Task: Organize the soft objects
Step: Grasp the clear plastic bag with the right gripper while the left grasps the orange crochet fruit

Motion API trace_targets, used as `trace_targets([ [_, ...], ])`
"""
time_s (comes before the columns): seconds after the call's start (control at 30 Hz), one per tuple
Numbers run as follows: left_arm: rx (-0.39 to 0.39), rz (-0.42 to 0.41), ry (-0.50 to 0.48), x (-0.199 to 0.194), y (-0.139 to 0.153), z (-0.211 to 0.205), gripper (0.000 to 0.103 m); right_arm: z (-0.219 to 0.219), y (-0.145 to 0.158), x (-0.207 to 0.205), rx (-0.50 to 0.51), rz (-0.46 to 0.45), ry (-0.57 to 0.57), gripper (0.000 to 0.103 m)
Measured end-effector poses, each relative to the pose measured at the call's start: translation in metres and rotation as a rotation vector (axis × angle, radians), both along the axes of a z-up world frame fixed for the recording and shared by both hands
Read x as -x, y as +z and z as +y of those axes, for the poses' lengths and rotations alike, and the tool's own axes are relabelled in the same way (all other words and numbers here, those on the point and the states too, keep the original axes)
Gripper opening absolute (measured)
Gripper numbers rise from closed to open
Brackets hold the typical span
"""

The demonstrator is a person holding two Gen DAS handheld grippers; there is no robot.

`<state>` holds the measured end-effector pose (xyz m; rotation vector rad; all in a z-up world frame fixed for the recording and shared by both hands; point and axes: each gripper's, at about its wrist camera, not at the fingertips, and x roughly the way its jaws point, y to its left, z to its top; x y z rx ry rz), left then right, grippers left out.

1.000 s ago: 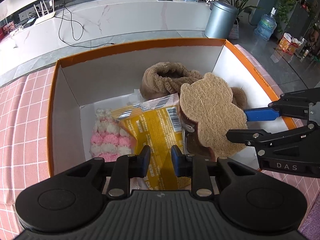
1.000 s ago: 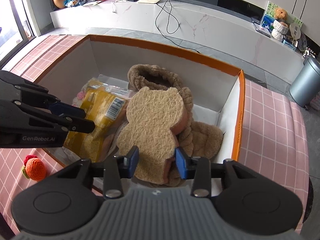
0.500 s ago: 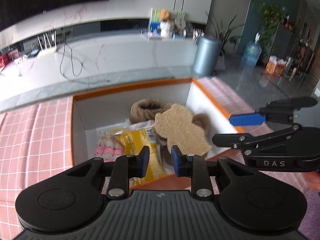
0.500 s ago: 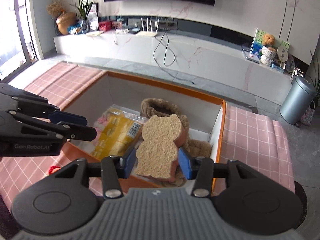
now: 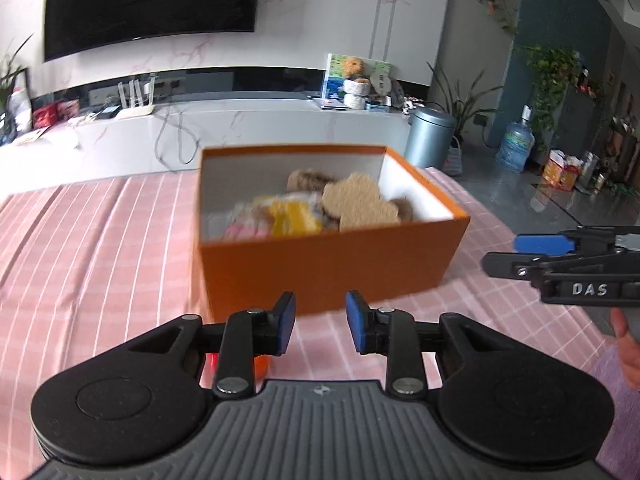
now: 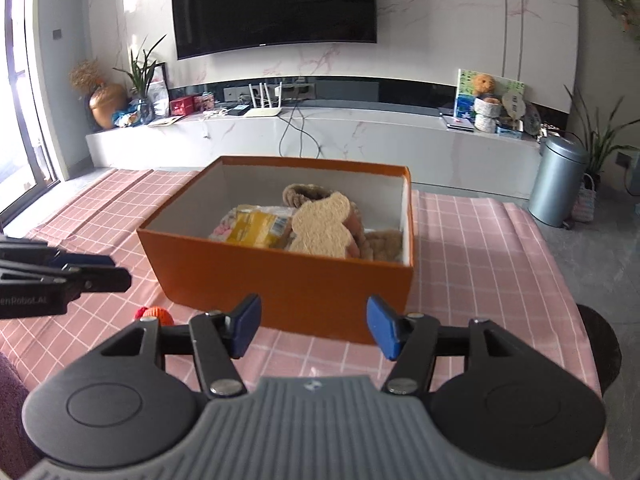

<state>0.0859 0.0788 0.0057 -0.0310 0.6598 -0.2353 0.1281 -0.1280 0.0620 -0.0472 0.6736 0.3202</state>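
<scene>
Table cover: pink checked cloth (image 6: 472,248), spread under everything, creased at its left side.
Container: orange box (image 6: 304,292) with white inner walls, open at the top, standing on the cloth ahead of both grippers.
Contents, rear: brown plush slipper (image 6: 298,194) against the back wall of the box; part of it hidden behind the other items.
Contents, right of middle: tan bear-shaped sponge (image 6: 322,226) lying tilted on top of the plush, inside the box.
Contents, middle: yellow packet (image 6: 256,228) lying in the box, just beside the sponge.
Contents, left: pink and white knitted piece (image 6: 221,229), partly under the packet.
Left gripper (image 5: 321,322): short of the box, jaws opening, a narrow gap between the blue pads, nothing between them.
Right gripper (image 6: 314,330): short of the box, jaws opening wide, nothing between them.
Loose item: small orange knitted toy (image 6: 154,314) on the cloth, outside the box, near its front left corner.
</scene>
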Motion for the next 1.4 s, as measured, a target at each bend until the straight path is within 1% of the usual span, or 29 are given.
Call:
trace_targets([
  [0.07,-0.014,0.006,0.012,0.012,-0.013,0.003,0.037,-0.001,-0.010,0.012,0.017,0.000,-0.010,0.063],
  [0.13,-0.023,0.031,0.037,0.020,-0.025,0.005,0.037,-0.002,-0.021,0.022,0.019,0.018,-0.028,0.070],
  [0.27,-0.008,0.072,0.074,0.032,-0.043,0.011,0.039,-0.006,-0.043,0.036,-0.012,0.087,-0.071,0.075],
  [0.33,-0.016,0.079,0.095,0.041,-0.055,0.013,0.039,-0.007,-0.052,0.041,-0.015,0.101,-0.084,0.082],
  [0.43,-0.020,0.097,0.105,0.043,-0.060,0.012,0.042,-0.006,-0.064,0.045,0.014,0.114,-0.108,0.084],
  [0.53,-0.026,0.105,0.106,0.044,-0.065,0.010,0.044,-0.007,-0.074,0.047,0.022,0.137,-0.125,0.084],
  [0.6,-0.033,0.113,0.108,0.045,-0.068,0.006,0.047,-0.009,-0.080,0.045,0.027,0.155,-0.137,0.085],
  [0.8,-0.030,0.125,0.116,0.044,-0.074,0.002,0.048,-0.010,-0.095,0.040,0.037,0.192,-0.169,0.085],
  [0.9,-0.039,0.130,0.116,0.042,-0.076,0.000,0.048,-0.010,-0.101,0.035,0.033,0.211,-0.175,0.084],
  [1.2,-0.029,0.150,0.119,0.038,-0.083,0.001,0.048,-0.005,-0.113,0.024,0.053,0.232,-0.173,0.084],
  [1.4,-0.016,0.148,0.121,0.036,-0.084,0.003,0.048,0.000,-0.123,0.012,0.056,0.244,-0.180,0.084],
])
